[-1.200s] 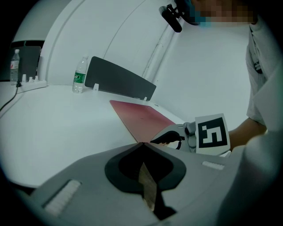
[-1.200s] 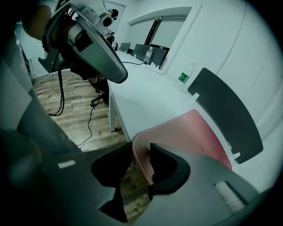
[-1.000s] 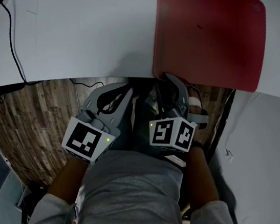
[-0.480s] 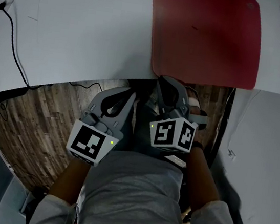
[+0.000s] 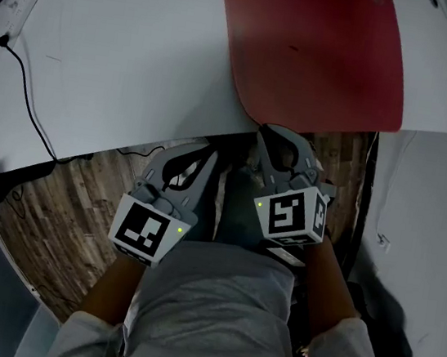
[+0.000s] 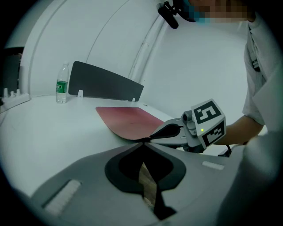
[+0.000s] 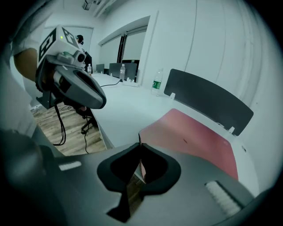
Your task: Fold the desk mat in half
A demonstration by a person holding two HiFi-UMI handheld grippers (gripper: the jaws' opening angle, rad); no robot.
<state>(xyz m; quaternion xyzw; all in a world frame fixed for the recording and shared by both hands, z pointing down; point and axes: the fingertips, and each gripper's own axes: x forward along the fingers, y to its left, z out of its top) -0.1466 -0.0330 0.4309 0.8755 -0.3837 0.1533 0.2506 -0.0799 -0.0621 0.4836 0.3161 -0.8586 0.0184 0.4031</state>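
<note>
You are at the grasp step. Your right gripper (image 5: 271, 132) has just been closing its jaws, and they now pinch the near left corner of the red mat (image 5: 315, 54) at the near edge of the desk (image 5: 123, 69). The right gripper view shows the mat's thin edge caught between the pads. The rest of the mat lies flat and unfolded on the desk's right part, so the fold itself is not yet begun. Your left gripper (image 5: 209, 155) hangs just off the desk edge beside the right one, jaws pressed together with nothing in them.

Next, I judge, you need to lift that corner and carry it over toward the far edge. With only 1 corner held, the mat may twist and fold askew. Your left gripper could take the other near corner first. Line the edges up before you let go.
</note>
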